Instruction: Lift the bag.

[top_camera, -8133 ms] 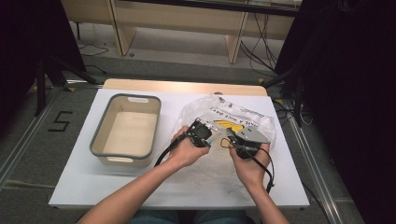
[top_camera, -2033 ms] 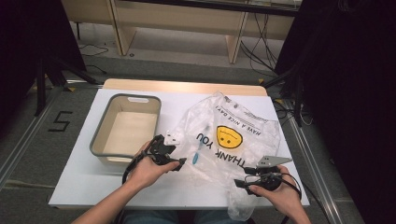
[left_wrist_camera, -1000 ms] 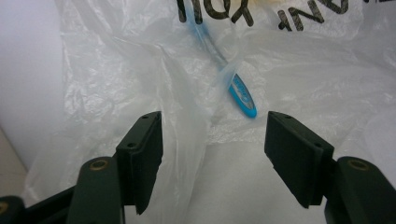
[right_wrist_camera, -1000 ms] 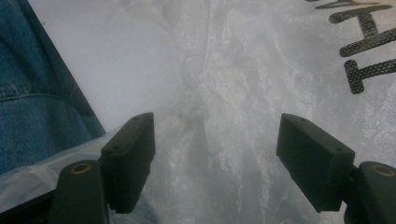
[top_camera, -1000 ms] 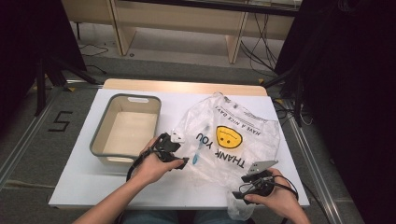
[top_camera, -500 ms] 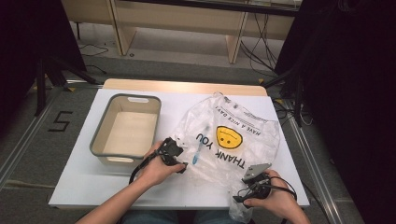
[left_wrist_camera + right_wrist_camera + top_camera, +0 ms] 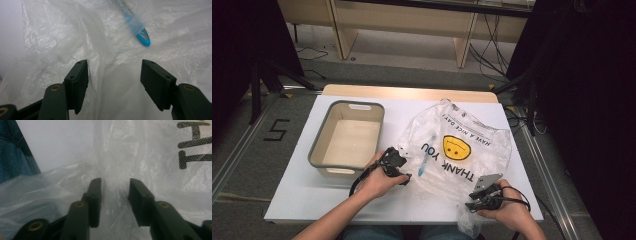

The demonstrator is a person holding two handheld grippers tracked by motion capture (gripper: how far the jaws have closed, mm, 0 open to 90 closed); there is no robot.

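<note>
- White counter [image 7: 312, 197] with wooden far edge.
- Grey floor [image 7: 242, 165] marked "5" [image 7: 277, 129].
- Wooden shelving [image 7: 412, 22] behind; cables [image 7: 484, 47] on floor.
- Dark drapes [image 7: 592, 100] flank both sides.

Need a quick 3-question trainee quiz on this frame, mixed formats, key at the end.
1. True or false: the blue pen-like item lies inside the plastic bag.
2. Multiple choice: the grey bin holds A) the bag, B) nothing visible, C) a gripper.
3. Short answer: how do the jaws of the left gripper and the right gripper stand?

Key:
1. True; it shows through the clear film.
2. B.
3. Both open. In each gripper view a fold of bag film rises between the jaws, not pinched. The left gripper's jaws stand wider apart.
</note>
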